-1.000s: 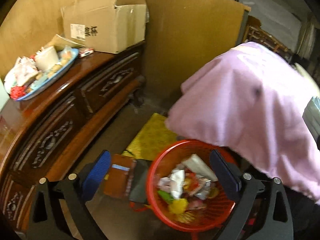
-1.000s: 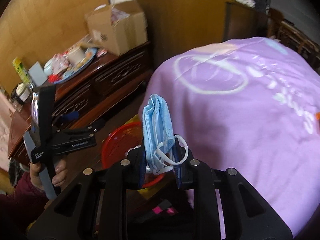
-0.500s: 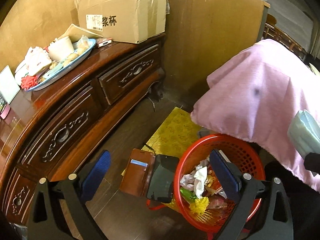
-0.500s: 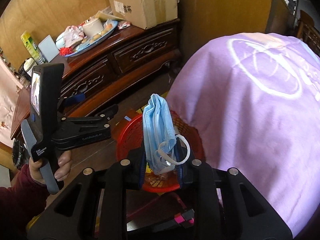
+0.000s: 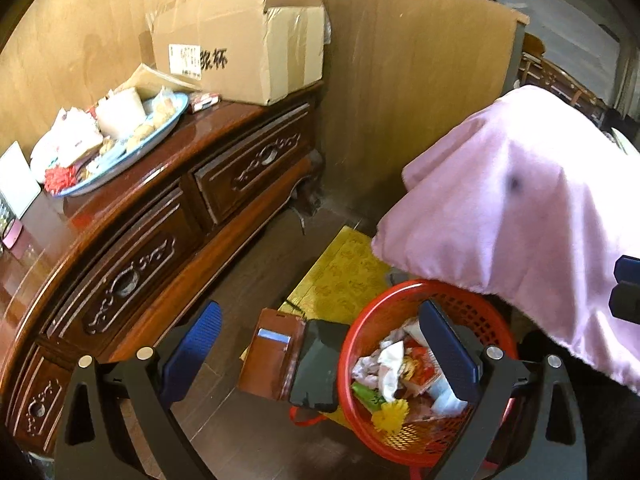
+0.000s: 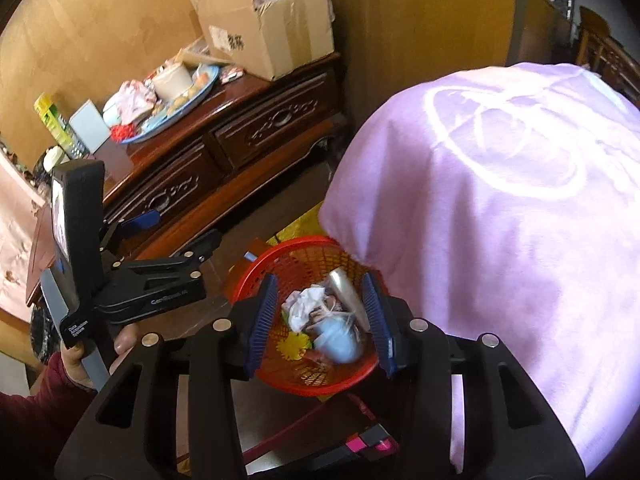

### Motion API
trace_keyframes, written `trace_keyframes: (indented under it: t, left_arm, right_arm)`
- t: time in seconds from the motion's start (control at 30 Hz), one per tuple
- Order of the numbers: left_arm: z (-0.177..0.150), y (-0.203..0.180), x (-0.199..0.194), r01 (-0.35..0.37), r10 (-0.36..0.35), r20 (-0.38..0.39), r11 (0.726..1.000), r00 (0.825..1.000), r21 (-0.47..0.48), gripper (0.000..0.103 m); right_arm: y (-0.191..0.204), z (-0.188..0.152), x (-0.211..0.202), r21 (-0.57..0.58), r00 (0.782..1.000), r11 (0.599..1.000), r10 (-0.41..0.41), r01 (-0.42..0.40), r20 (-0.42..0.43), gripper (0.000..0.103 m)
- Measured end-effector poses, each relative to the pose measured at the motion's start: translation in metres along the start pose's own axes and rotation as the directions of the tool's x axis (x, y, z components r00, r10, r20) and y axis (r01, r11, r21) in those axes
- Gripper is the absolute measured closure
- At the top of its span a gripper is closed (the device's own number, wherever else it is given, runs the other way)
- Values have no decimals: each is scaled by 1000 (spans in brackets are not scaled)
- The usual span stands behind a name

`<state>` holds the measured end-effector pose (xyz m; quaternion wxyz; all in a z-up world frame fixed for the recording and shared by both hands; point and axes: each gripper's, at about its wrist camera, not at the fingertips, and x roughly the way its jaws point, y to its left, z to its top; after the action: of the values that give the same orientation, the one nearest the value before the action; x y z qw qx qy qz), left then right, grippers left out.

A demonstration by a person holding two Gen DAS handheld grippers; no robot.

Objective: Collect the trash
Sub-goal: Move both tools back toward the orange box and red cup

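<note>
Right wrist view: blue face mask (image 6: 335,339) lies blurred in the red basket (image 6: 276,376), straight ahead between the right tool's (image 6: 320,322) fingers and below them, clear of both pads.
Mask axis: bunched; its long axis seems to run across the view, white ear loops toward the far side; the blur leaves this unsure.
Basket contents: crumpled white paper (image 6: 306,304), a yellow flower (image 6: 295,346) and wrappers beside the mask.
Surface: basket stands on dark wooden floor (image 5: 256,272), a yellow mat (image 5: 344,276) just beyond it, an open brown wallet (image 5: 270,356) and black phone (image 5: 318,364) touching its left side.
Room: carved wooden counter (image 5: 168,168) to the left, carrying a blue plate (image 5: 132,156) of packets and a cardboard box (image 5: 248,56); pink cloth (image 6: 500,220) drapes to the right, overhanging the basket rim.
Right tool: released, jaws just opening, nothing gripped.
Left tool (image 5: 320,356): spread wide, empty, hanging over wallet and basket.
</note>
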<state>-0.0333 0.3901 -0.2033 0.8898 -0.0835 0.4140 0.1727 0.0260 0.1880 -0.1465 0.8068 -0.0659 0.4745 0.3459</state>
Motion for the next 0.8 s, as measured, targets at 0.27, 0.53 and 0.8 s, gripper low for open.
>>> trace_keyframes:
  t: [0.27, 0.53, 0.8]
  left_arm:
    - [11, -29, -46, 30, -38, 101, 997, 994, 77, 6]
    - [20, -65, -103, 54, -88, 198, 984, 976, 172, 6]
    - [23, -117, -160, 35, -125, 295, 955, 947, 294, 6]
  right_arm:
    - [-17, -12, -56, 42, 992, 998, -50, 45, 119, 58]
    - [-34, -36, -127, 108, 957, 990, -120, 95, 263, 56]
    - [-59, -66, -195, 157, 897, 976, -204, 153, 393, 48]
